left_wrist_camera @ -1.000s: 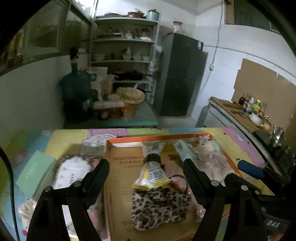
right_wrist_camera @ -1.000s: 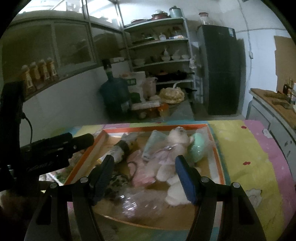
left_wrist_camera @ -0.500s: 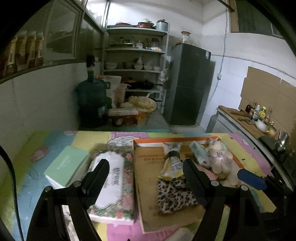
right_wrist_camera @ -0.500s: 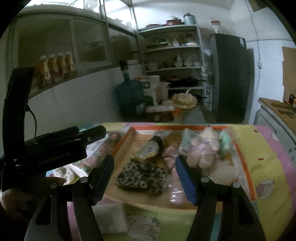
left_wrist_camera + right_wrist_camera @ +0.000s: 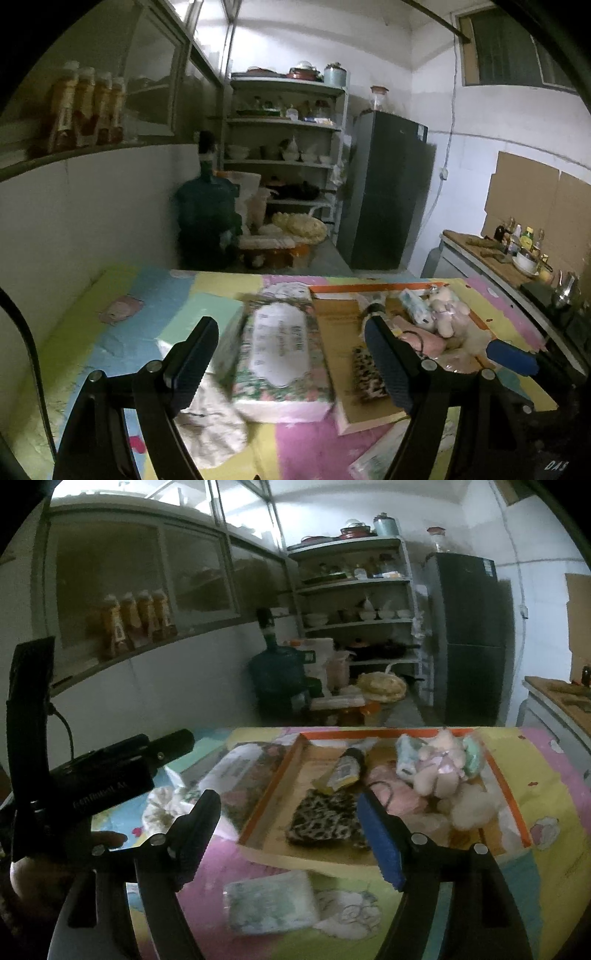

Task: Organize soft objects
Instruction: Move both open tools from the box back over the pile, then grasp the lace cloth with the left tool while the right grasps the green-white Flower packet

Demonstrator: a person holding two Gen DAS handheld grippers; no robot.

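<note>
left gripper [image 5: 288,354]: jaws spread wide, nothing held, over tissue pack [image 5: 282,354] at frame centre.
right gripper [image 5: 288,834]: jaws apart, empty, lower centre.
soft stuff: plush toy [image 5: 437,766], leopard pouch [image 5: 325,821] in orange-rimmed tray [image 5: 267,794], centre-right; small wipes pack [image 5: 271,901] outside it, bottom centre.
risk: tissue pack is squashy, off-centre pinch could let it slip; low light & blur may cause misaim.

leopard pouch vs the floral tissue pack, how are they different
The leopard pouch lies inside the orange-rimmed box; the floral tissue pack lies outside it, on the mat beside its left wall. The pouch is dark, spotted and limp; the pack is larger, blocky, with a white label. Neither is gripped.
</note>
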